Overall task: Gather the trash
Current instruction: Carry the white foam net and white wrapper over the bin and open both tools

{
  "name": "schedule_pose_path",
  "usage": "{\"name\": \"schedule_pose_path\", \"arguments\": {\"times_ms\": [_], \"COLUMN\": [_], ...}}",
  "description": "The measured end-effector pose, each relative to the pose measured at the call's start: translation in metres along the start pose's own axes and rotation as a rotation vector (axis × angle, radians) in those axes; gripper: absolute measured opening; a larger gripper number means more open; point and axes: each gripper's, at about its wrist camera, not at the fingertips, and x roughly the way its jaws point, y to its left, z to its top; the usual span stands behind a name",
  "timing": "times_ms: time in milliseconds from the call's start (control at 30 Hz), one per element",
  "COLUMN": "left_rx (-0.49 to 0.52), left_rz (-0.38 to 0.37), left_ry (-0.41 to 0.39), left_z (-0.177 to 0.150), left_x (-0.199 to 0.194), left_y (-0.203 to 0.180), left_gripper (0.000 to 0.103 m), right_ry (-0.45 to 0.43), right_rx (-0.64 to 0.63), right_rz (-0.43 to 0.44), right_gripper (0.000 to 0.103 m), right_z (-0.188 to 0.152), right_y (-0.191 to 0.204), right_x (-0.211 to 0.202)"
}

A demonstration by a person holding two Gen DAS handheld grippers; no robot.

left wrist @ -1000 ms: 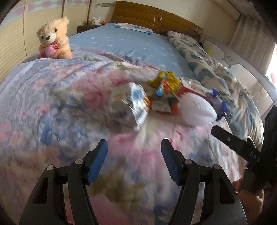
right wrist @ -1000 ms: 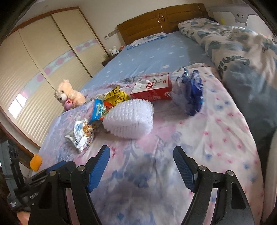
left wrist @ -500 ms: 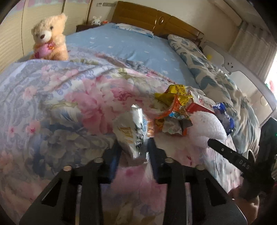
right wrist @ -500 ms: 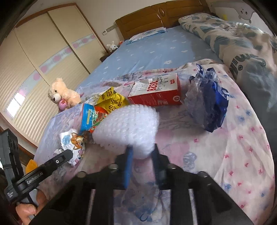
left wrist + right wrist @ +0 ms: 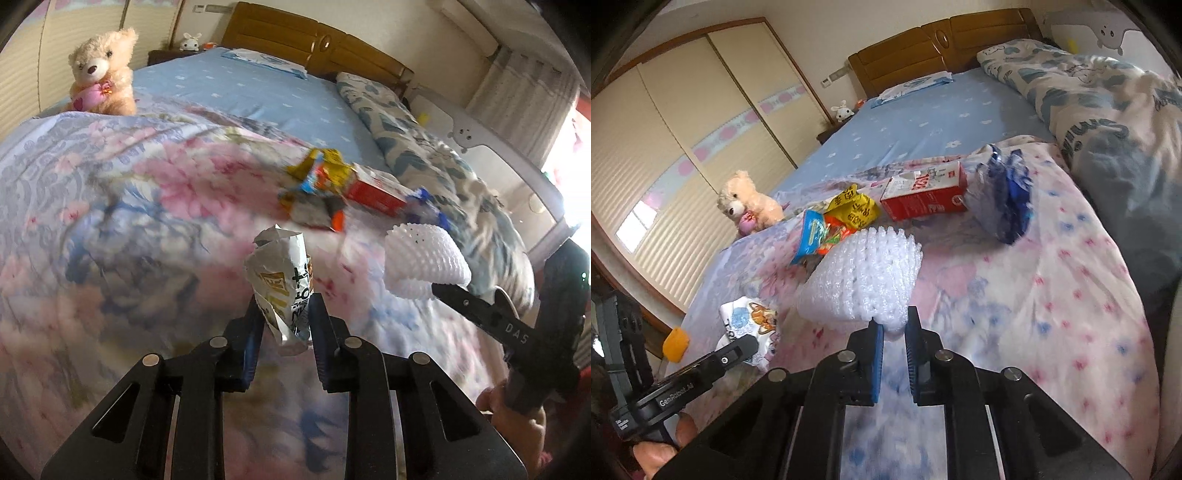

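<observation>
Above the floral quilt [image 5: 140,229] two pieces of trash are held at once. A crumpled white snack wrapper [image 5: 282,288] is pinched between the blue pads of the left gripper [image 5: 284,325], standing upright and clear of the bedding. A white foam fruit net [image 5: 864,280] is clamped at its lower edge by the right gripper [image 5: 894,334], its jaws nearly closed on the thin foam.

Both loads should be carried off steadily, it is judged, with the squeeze kept firm: the wrapper is slick and creased and could slide out, while the foam net is light, springy and caught only by a narrow margin, so a sharp swing could shake it loose. No bin or bag is shown in either view, so the drop point cannot be told.

More trash is left in a cluster further up the quilt. A red and white carton [image 5: 925,194] is lying on its side, touching a yellow packet [image 5: 855,210] and just beside a blue and orange snack bag [image 5: 816,234]. A clear bag with blue print [image 5: 1001,195] is crumpled next to the carton. Motion blur softens the left view, so a grey wrapper there is perhaps a further piece.

A teddy bear [image 5: 101,74] is seated at the quilt's far edge, well apart from it all.
</observation>
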Motion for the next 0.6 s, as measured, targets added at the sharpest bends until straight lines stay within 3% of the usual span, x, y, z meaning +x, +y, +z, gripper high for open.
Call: {"name": "schedule_pose_path", "arguments": {"times_ms": [600], "left_rx": [0.143], "left_rz": [-0.107], "left_ry": [0.031], "left_z": [-0.037], "left_x": [-0.021], "left_y": [-0.089], "left_gripper": [0.023], "right_ry": [-0.066], "right_rx": [0.054], "right_rz": [-0.041], "right_gripper": [0.011], "right_z": [-0.040], "right_y": [-0.042], "right_x": [-0.096]}}
